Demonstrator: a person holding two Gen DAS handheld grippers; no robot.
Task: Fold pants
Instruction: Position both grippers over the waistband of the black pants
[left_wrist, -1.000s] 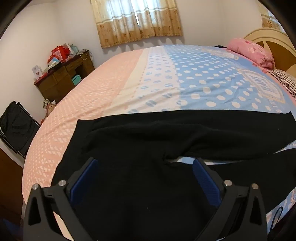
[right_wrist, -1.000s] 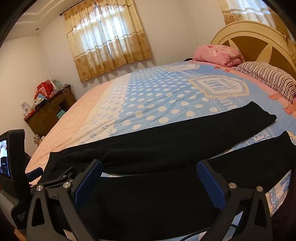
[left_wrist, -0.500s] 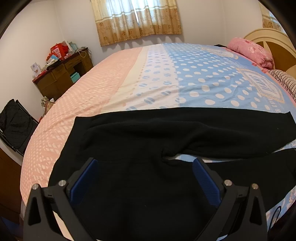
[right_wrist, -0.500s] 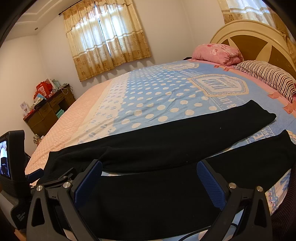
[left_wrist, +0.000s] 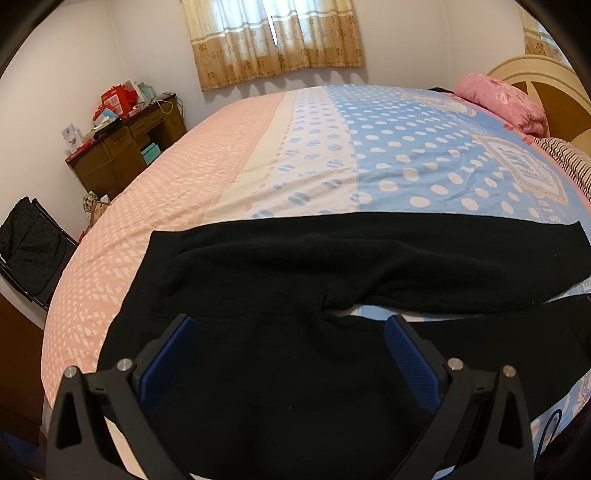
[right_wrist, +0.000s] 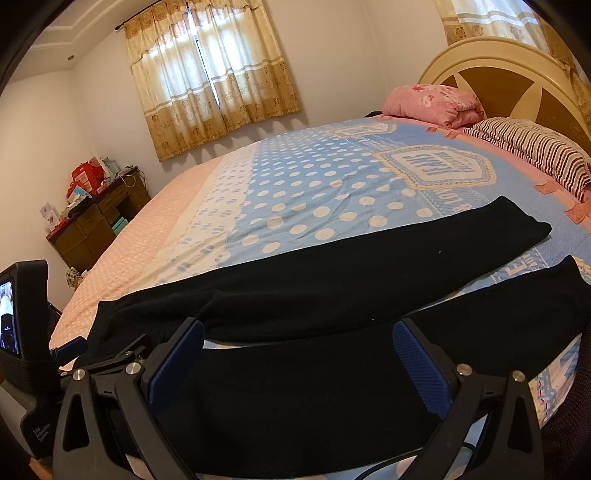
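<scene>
Black pants (left_wrist: 332, 266) lie spread flat on the bed, waistband at the left, both legs running right; they also show in the right wrist view (right_wrist: 369, 258). My left gripper (left_wrist: 290, 328) is open and empty, hovering above the seat and crotch area. My right gripper (right_wrist: 297, 332) is open and empty, above the near leg (right_wrist: 314, 387). The far leg's hem (right_wrist: 524, 225) lies near the striped pillow. The left gripper's body (right_wrist: 26, 332) shows at the left edge of the right wrist view.
The bed (left_wrist: 332, 155) has a pink, white and blue dotted sheet. A pink pillow (right_wrist: 432, 101) and a striped pillow (right_wrist: 535, 147) lie at the headboard (right_wrist: 498, 66). A cluttered wooden desk (left_wrist: 125, 147) and a black chair (left_wrist: 33, 251) stand left of the bed.
Both grippers have shifted slightly, the pants sit a little lower and closer in the views. Both stay open. The pants have not moved.
</scene>
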